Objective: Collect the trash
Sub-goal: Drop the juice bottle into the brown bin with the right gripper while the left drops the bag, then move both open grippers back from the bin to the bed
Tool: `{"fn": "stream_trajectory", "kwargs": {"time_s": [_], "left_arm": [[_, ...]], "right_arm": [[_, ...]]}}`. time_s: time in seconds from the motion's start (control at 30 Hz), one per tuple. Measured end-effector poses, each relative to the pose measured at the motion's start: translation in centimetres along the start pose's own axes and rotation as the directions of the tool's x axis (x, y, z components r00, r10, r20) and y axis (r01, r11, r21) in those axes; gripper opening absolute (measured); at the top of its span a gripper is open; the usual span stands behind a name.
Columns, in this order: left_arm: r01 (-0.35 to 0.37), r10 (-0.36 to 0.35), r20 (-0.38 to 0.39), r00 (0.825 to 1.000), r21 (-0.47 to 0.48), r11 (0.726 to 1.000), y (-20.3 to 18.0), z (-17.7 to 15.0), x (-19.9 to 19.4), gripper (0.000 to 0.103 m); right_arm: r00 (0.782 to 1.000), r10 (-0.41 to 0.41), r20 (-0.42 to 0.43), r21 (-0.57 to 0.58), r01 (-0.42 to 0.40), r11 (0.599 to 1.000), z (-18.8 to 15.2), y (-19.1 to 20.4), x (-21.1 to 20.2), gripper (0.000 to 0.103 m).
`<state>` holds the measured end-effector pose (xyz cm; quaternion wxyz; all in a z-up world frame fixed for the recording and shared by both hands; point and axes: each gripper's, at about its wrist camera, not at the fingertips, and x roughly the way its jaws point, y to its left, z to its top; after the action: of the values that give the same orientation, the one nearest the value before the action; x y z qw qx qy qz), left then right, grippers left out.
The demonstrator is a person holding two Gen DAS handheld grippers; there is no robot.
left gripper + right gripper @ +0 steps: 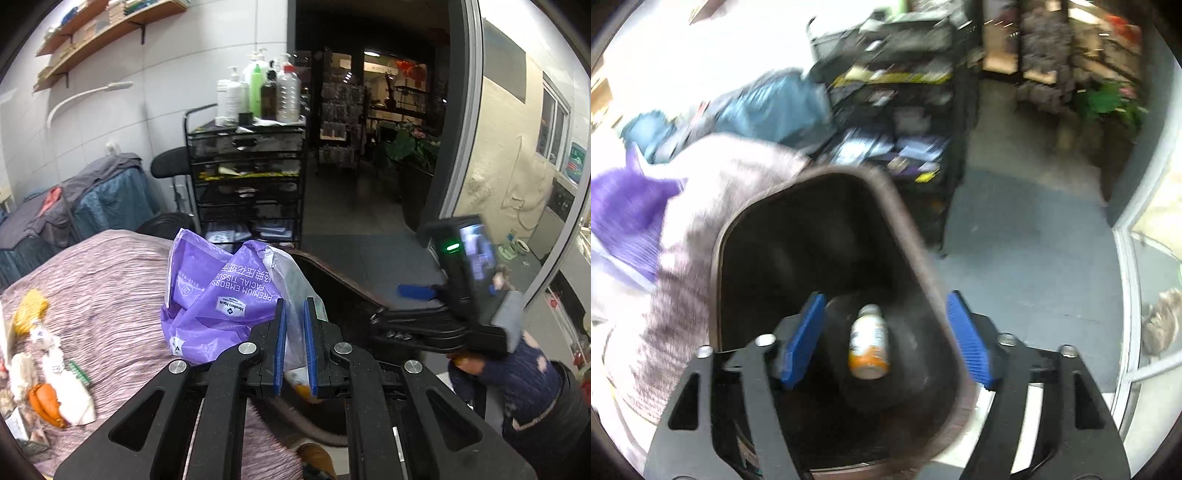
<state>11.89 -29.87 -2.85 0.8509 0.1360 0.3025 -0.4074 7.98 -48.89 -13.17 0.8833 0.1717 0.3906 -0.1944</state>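
Pinching a clear plastic bag (295, 314) between its blue pads, the left gripper (294, 345) is sitting closed on the thin film at the edge of the bed (103, 288), which is wearing a mauve striped cover. A crumpled purple tissue wrapper (214, 291) is lying right against that bag on the bed. More litter (48, 373), white, yellow and orange scraps, is lying at the bed's left edge. Beside the bed, a dark bin (798, 236) is standing open on the floor. The right gripper (884, 341) is hovering over its mouth with jaws spread wide and nothing between them. An orange-labelled bottle (868, 341) is lying on its side at the bin's bottom.
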Motion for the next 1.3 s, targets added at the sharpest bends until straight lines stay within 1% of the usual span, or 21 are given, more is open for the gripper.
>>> {"fn": "stream_trajectory", "kwargs": {"time_s": [0.07, 0.23, 0.3, 0.43, 0.6, 0.67, 0.73, 0.8, 0.87, 1.0, 1.13, 1.23, 1.3], "left_arm": [[0.022, -0.022, -0.012, 1.000, 0.003, 1.000, -0.6, 0.3, 0.9, 0.010], [0.058, -0.056, -0.047, 0.997, 0.029, 0.998, -2.1, 1.2, 3.8, 0.010], [0.066, -0.063, -0.065, 0.996, 0.039, 0.997, -2.6, 1.3, 5.0, 0.010], [0.080, -0.075, -0.110, 0.991, 0.042, 0.996, -3.2, 1.2, 7.0, 0.010], [0.071, -0.058, -0.153, 0.986, 0.081, 0.994, -4.0, 0.9, 9.1, 0.010], [0.063, -0.047, -0.164, 0.985, 0.093, 0.994, -4.2, 0.8, 9.6, 0.015], [0.062, -0.041, -0.180, 0.983, 0.112, 0.992, -4.4, 0.5, 9.9, 0.024], [0.041, -0.018, -0.170, 0.985, 0.135, 0.990, -4.6, 0.4, 9.9, 0.063], [0.025, -0.003, -0.141, 0.990, 0.157, 0.987, -4.8, 0.1, 9.5, 0.074], [0.012, 0.010, -0.118, 0.993, 0.187, 0.982, -5.1, -0.1, 8.7, 0.080], [0.000, 0.014, -0.078, 0.997, 0.185, 0.983, -5.2, -0.1, 7.2, 0.086], [-0.025, 0.033, -0.042, 0.999, 0.187, 0.982, -5.0, -0.3, 5.7, 0.089], [-0.048, 0.053, -0.019, 0.998, 0.185, 0.981, -4.8, -0.6, 4.6, 0.091]], "right_arm": [[0.998, -0.033, 0.061, 0.047, 0.030, 0.998, -0.1, -1.3, -1.7, 0.075], [0.986, -0.087, 0.139, 0.118, 0.070, 0.990, 0.5, -4.0, -3.8, 0.075], [0.983, -0.103, 0.152, 0.138, 0.082, 0.987, 0.7, -5.0, -4.2, 0.075], [0.981, -0.108, 0.160, 0.158, 0.083, 0.984, 0.5, -6.1, -4.6, 0.075], [0.983, -0.097, 0.156, 0.169, 0.071, 0.983, 0.3, -6.5, -4.7, 0.075], [0.983, -0.094, 0.158, 0.166, 0.067, 0.984, 0.1, -6.5, -4.9, 0.075], [0.983, -0.089, 0.158, 0.161, 0.064, 0.985, 0.2, -6.5, -4.8, 0.076], [0.983, -0.088, 0.159, 0.160, 0.062, 0.985, 0.1, -6.3, -4.8, 0.080], [0.983, -0.085, 0.165, 0.164, 0.058, 0.985, 0.0, -6.3, -4.8, 0.082], [0.982, -0.075, 0.172, 0.165, 0.047, 0.985, 0.0, -6.0, -4.8, 0.084], [0.978, -0.057, 0.200, 0.159, 0.025, 0.987, -0.1, -5.7, -5.2, 0.084], [0.972, -0.044, 0.230, 0.141, 0.012, 0.990, 0.0, -5.1, -5.7, 0.084], [0.967, -0.041, 0.252, 0.127, 0.009, 0.992, 0.0, -4.4, -6.0, 0.086]]}}
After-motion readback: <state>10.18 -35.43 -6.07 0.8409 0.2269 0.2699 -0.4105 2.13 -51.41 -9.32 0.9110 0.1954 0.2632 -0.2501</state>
